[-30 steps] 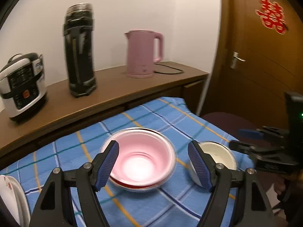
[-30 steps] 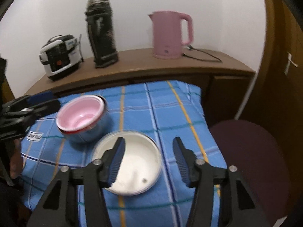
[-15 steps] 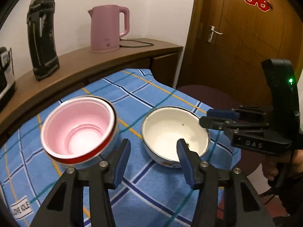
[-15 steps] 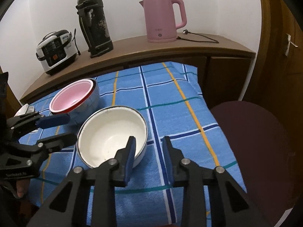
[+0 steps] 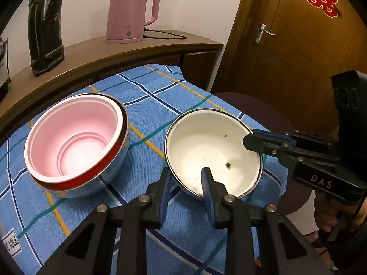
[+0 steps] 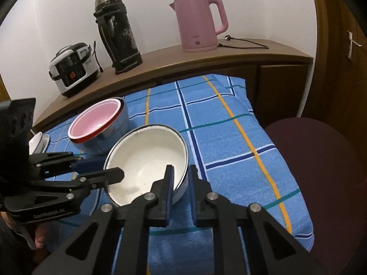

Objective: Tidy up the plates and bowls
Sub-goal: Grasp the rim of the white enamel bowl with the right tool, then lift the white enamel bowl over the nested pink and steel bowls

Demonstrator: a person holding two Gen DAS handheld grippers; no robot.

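A white enamel bowl [image 5: 213, 146] [image 6: 146, 160] sits on the blue checked tablecloth [image 5: 151, 105]. My left gripper [image 5: 187, 176] is shut on the bowl's near rim, one finger inside and one outside. My right gripper [image 6: 181, 174] is shut on the opposite rim in the same way; it also shows in the left wrist view [image 5: 254, 142]. To the left a pink bowl [image 5: 73, 133] [image 6: 94, 121] is nested in a steel bowl with a red band [image 5: 78, 183].
A wooden sideboard [image 6: 206, 57] behind the table holds a pink kettle [image 6: 197, 25], a black flask [image 6: 117, 34] and a rice cooker [image 6: 71, 68]. A dark red chair [image 6: 321, 160] stands at the table's right edge. White dishes [image 6: 39, 142] lie at far left.
Both grippers have moved in to the white bowl and closed on opposite sides of its rim. The bowl now looks slightly tilted.
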